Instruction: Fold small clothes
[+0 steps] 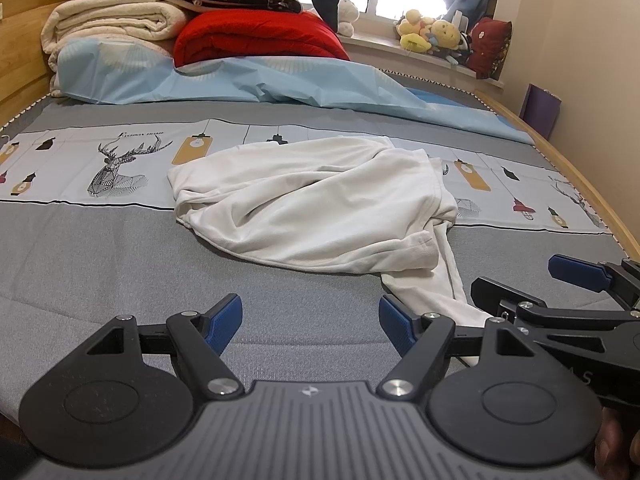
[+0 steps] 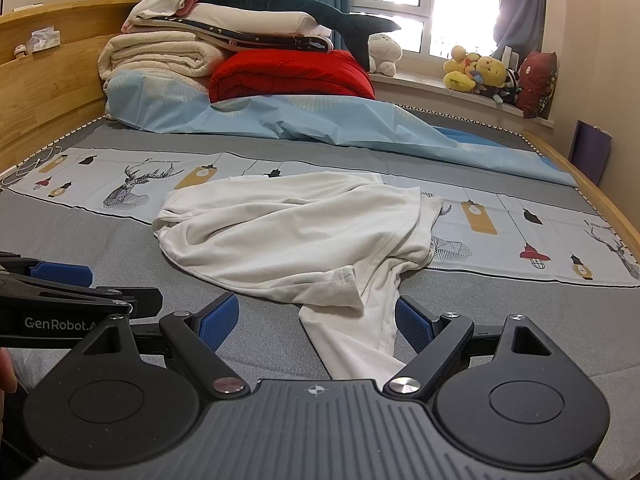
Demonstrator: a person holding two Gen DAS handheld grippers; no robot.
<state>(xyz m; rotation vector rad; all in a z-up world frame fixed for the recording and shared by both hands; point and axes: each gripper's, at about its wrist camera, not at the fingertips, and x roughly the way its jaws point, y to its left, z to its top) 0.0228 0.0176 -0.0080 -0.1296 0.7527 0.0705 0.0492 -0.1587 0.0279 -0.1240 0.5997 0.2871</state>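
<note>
A crumpled white garment (image 1: 316, 204) lies in a heap on the grey bed cover (image 1: 100, 264). A narrow tail of it trails toward the near edge. My left gripper (image 1: 310, 326) is open just left of that tail, with only bare cover between its blue pads. The right gripper (image 1: 520, 286) shows at the right of the left wrist view, beside the tail's end. In the right wrist view the garment (image 2: 296, 232) spreads ahead and its tail lies between the open fingers of my right gripper (image 2: 316, 328). The left gripper (image 2: 76, 284) pokes in from the left.
Folded blankets and a red quilt (image 1: 256, 36) are stacked at the head of the bed on a light blue sheet (image 1: 280, 80). Plush toys (image 1: 432, 34) line the windowsill. A wooden bed rail (image 1: 580, 176) runs along the right side, and a wooden headboard (image 2: 52, 92) on the left.
</note>
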